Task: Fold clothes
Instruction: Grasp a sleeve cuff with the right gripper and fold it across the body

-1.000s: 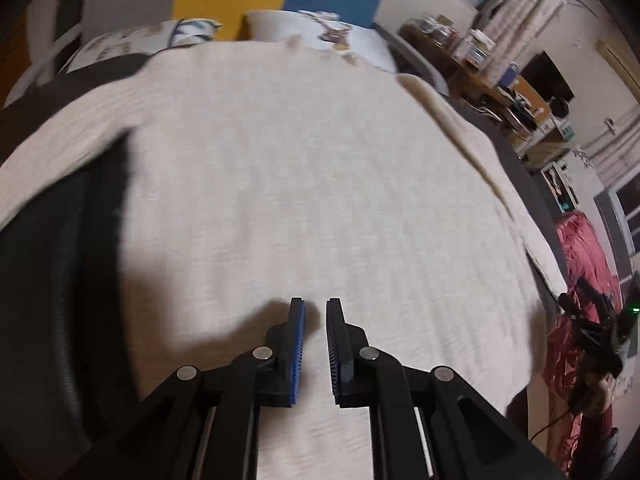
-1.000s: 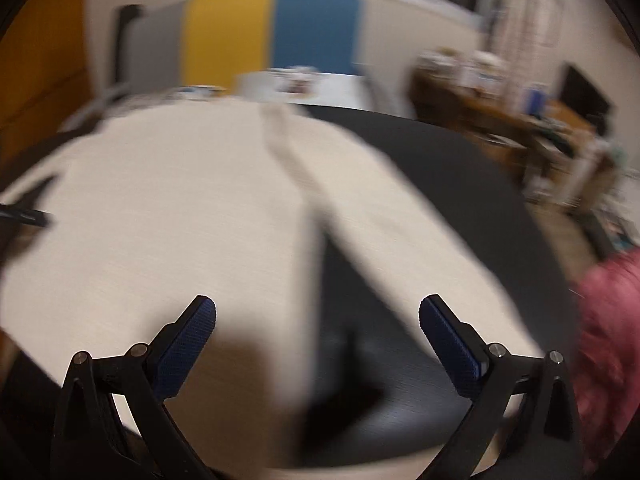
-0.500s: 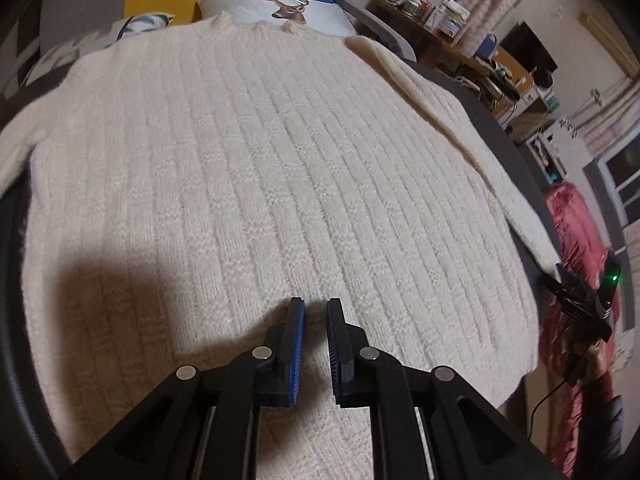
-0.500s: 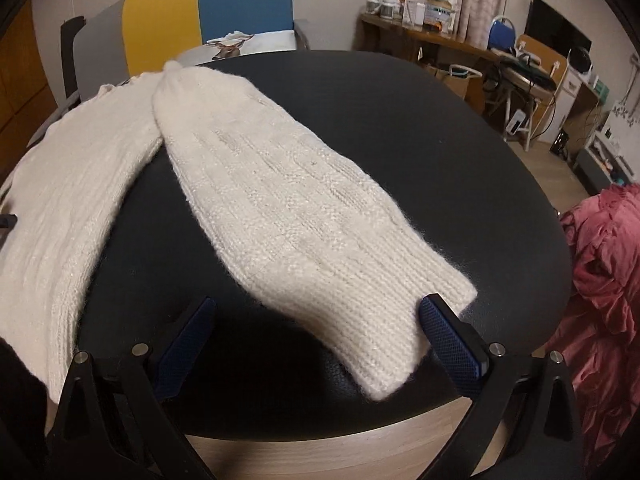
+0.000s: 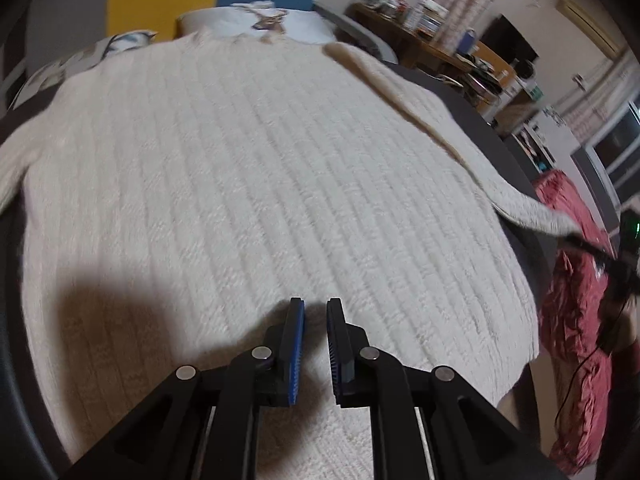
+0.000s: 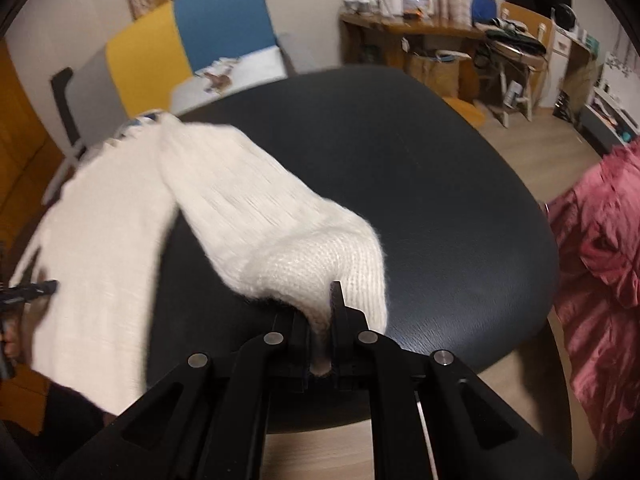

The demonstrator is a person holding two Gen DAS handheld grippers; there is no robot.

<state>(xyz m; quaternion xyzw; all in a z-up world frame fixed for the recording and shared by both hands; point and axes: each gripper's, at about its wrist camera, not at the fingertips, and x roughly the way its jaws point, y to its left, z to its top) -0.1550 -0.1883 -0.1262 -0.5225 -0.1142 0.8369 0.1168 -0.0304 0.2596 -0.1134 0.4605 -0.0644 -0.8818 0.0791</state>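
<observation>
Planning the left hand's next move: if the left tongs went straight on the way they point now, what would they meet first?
Most likely the body of the cream sweater, spread flat on the dark table. The left tongs point down at its ribbed knit near the hem, nothing between; how near is unclear.

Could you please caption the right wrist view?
Right gripper shut on the cream sweater's sleeve cuff above the black table.

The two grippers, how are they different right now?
The right gripper has its fingers pinched on the cuff of the sweater's sleeve; the left gripper holds nothing, a narrow gap showing between its fingers. The right one lifts the cuff off the black table; the left one sits above the sweater's flat body. Both have black arms, and both point down at the same cream sweater.
</observation>
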